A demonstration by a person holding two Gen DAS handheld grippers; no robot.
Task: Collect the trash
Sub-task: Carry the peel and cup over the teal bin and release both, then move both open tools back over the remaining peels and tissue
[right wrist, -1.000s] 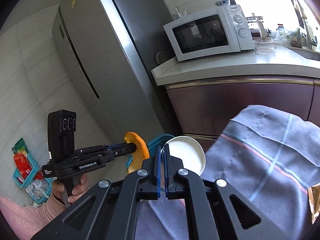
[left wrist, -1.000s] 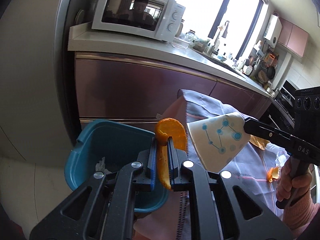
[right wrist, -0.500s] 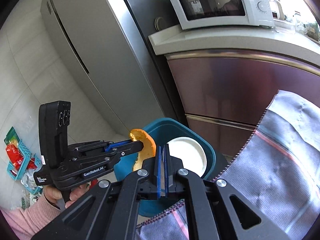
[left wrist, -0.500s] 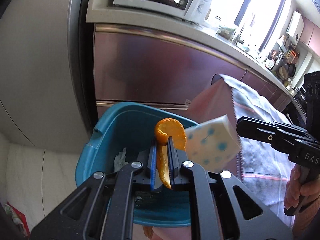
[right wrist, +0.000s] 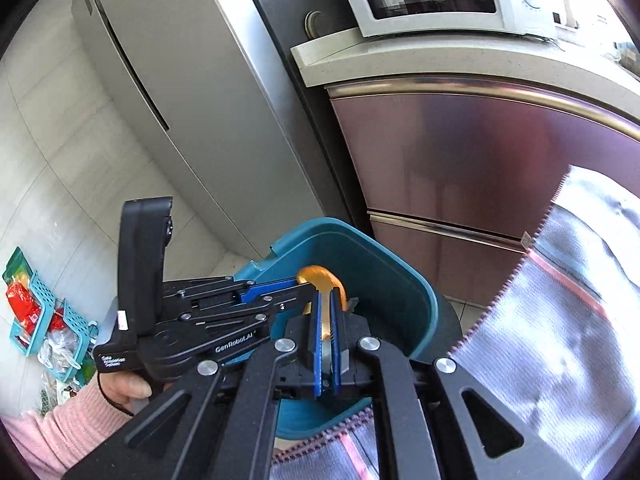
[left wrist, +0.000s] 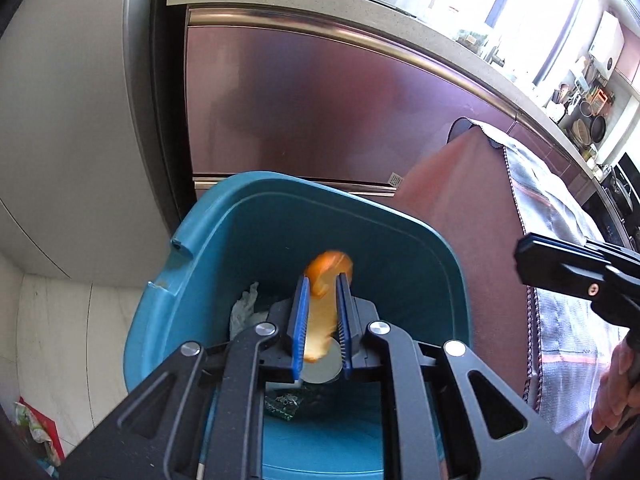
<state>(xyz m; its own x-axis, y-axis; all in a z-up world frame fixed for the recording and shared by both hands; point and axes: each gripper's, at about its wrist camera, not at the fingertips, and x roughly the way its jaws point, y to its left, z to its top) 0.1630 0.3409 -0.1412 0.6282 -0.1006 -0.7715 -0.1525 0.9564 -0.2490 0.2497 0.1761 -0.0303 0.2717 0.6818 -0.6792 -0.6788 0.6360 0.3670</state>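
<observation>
Left wrist view: left gripper (left wrist: 321, 280) hangs over the teal bin (left wrist: 280, 216), its jaws just opening. The orange peel (left wrist: 320, 316) sits between the pads, blurred and apparently loose (not pinched). A white cup (left wrist: 322, 368) lies low inside the bin.

Right wrist view: right gripper (right wrist: 326, 298) is closed with nothing between its 2 pads. It is above the bin's near rim, beside a striped cloth (right wrist: 560, 320).

Bright daylight from blown-out window (left wrist: 532, 20) – fisheye bends edges, dark corners – peel (left wrist: 326, 280) motion-blurred
</observation>
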